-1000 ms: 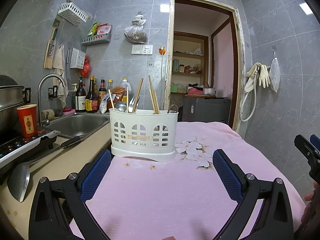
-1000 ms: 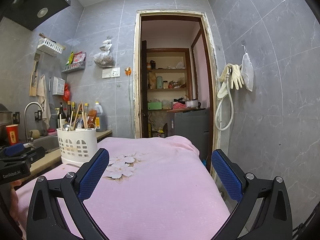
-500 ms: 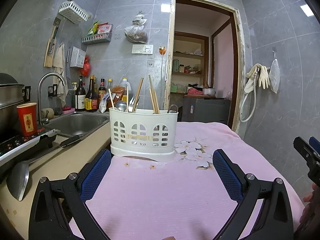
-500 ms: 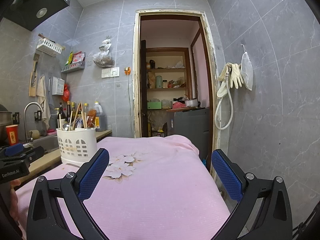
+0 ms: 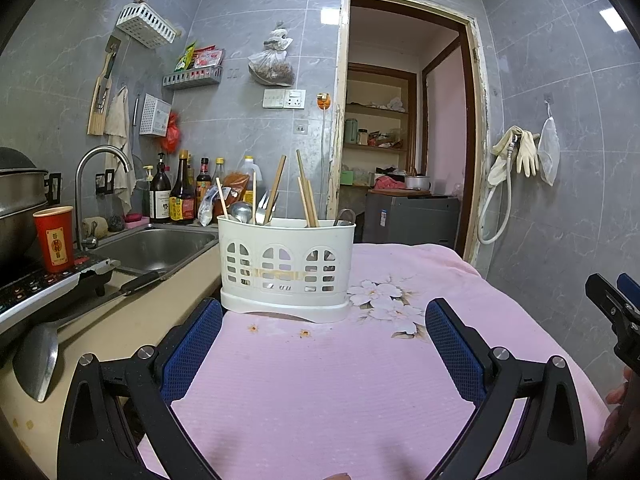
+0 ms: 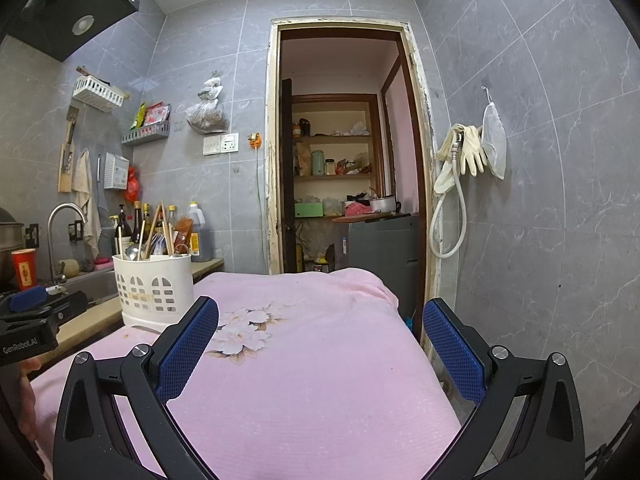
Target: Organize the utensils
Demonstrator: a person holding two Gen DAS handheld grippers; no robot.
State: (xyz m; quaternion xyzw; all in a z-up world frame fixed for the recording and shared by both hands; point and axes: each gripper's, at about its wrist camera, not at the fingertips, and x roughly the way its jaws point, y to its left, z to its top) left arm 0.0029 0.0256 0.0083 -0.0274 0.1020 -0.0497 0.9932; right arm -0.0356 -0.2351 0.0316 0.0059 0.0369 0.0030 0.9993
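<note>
The lower ends of the chopsticks (image 5: 276,189) and spoon (image 5: 240,213) are hidden inside the white holder (image 5: 286,268). The right hand-held gripper (image 5: 616,312) is cut off by the picture's edge, and bottle labels (image 5: 176,208) cannot be read.

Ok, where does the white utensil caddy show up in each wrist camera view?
Left wrist: the caddy stands at centre, just beyond the open left gripper, on the pink cloth.
Right wrist: the caddy sits at far left, beside the right gripper's left finger.
Shared landmark: the white flower print right of the caddy.
</note>
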